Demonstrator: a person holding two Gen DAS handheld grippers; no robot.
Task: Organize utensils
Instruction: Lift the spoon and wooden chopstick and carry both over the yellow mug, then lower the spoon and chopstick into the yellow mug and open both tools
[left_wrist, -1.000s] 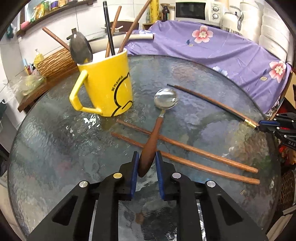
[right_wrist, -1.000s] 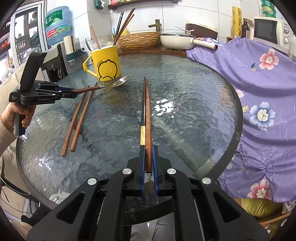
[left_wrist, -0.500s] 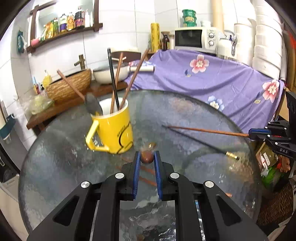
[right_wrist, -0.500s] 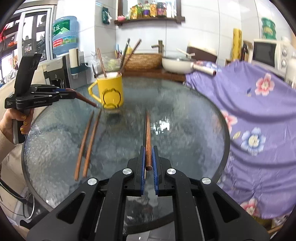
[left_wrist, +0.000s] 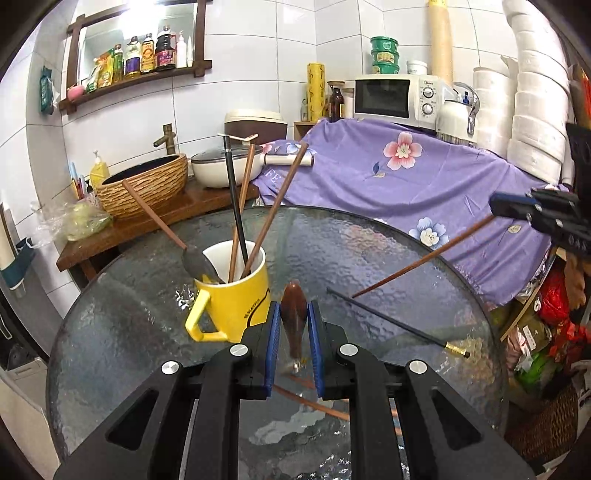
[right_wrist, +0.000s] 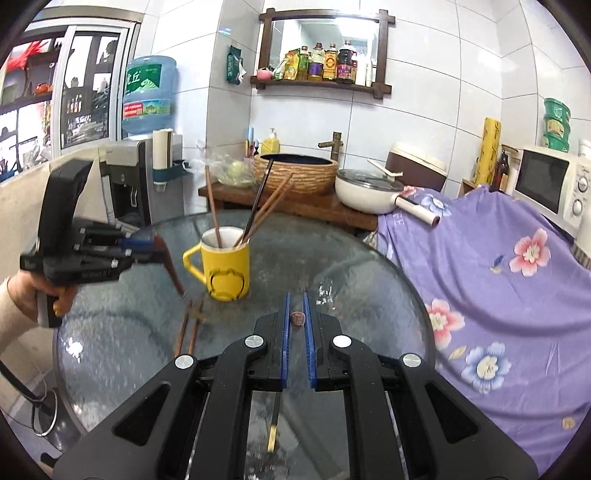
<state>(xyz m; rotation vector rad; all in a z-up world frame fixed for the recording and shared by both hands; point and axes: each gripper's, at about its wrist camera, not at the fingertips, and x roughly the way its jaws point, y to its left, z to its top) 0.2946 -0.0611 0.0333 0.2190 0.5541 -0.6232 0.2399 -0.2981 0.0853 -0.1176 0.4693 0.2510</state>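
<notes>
A yellow mug (left_wrist: 236, 299) (right_wrist: 223, 269) stands on the round glass table (left_wrist: 369, 251), holding several chopsticks and a spoon. My left gripper (left_wrist: 293, 328) is shut on the brown wooden handle of a spoon (left_wrist: 294, 317), lifted above the table right of the mug; the bowl hangs down, blurred. My right gripper (right_wrist: 297, 319) is shut on a brown chopstick (right_wrist: 297, 318), seen end-on; in the left wrist view that chopstick (left_wrist: 421, 258) slants down over the table. A black chopstick (left_wrist: 395, 323) with a gold band lies on the glass. Two brown chopsticks (right_wrist: 188, 328) lie left of the mug.
A purple floral cloth (left_wrist: 388, 177) covers the counter behind the table. A wooden bench carries a woven basin (left_wrist: 147, 186) and a white pan (left_wrist: 225, 166). A microwave (left_wrist: 395, 98) stands at the back. The left gripper's hand (right_wrist: 48, 295) shows in the right wrist view.
Both grippers rose from the table. The left lifted the spoon off the glass and tilted its handle up. The right lifted the brown chopstick, leaving the black one lying.
</notes>
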